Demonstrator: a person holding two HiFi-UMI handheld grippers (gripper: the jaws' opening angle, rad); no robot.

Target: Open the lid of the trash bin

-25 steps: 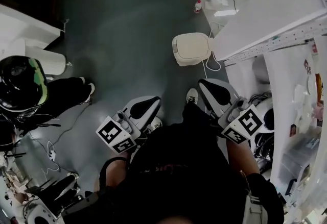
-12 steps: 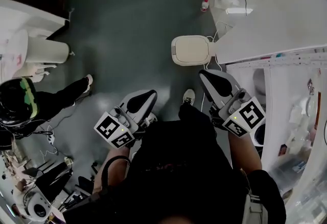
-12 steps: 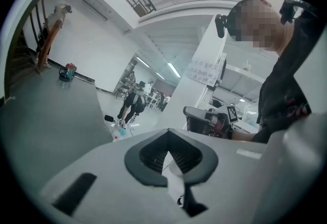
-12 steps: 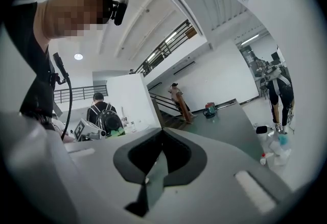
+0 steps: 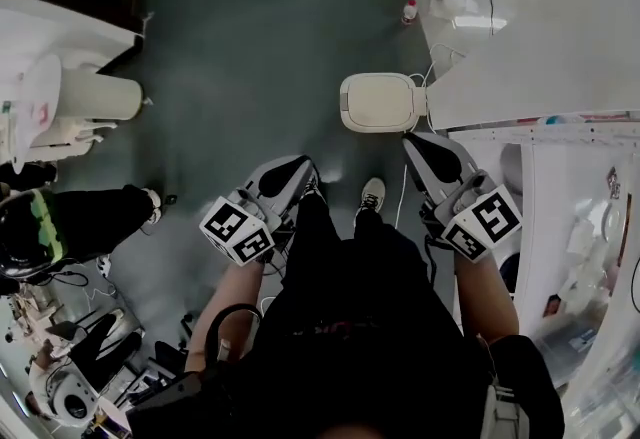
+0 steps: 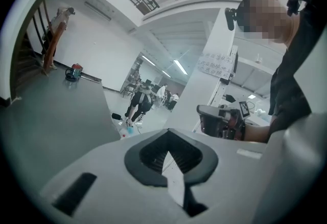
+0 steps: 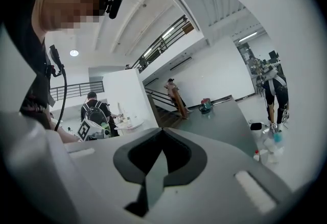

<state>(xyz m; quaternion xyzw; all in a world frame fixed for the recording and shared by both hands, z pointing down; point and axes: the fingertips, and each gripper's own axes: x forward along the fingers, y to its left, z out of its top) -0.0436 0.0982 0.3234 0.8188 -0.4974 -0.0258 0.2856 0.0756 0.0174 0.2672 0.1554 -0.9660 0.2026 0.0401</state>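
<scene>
1. Trash bin, cream-white plastic with a rounded-square lid (image 5: 378, 102): is standing on the grey-green floor (image 5: 250, 37) at mid-scene, beyond both grippers. Its right side is sitting just beside the near-left corner of the white table (image 5: 540, 47). The lid is lying flat, closed.
2. Left gripper, grey body with black-padded jaws and a marker cube (image 5: 290, 172): is pointing toward the bin from the near left, apart from it. Its jaws are pressing together with nothing between them.
3. Right gripper, same make (image 5: 428, 149): is hanging just near and right of the bin, not touching the lid. Its jaws are likewise meeting, empty.
4. White shoe (image 5: 372, 195): is resting on the floor between the grippers.
5. Small clear bottle with a red cap (image 5: 409, 11): is standing far beyond the bin.
</scene>
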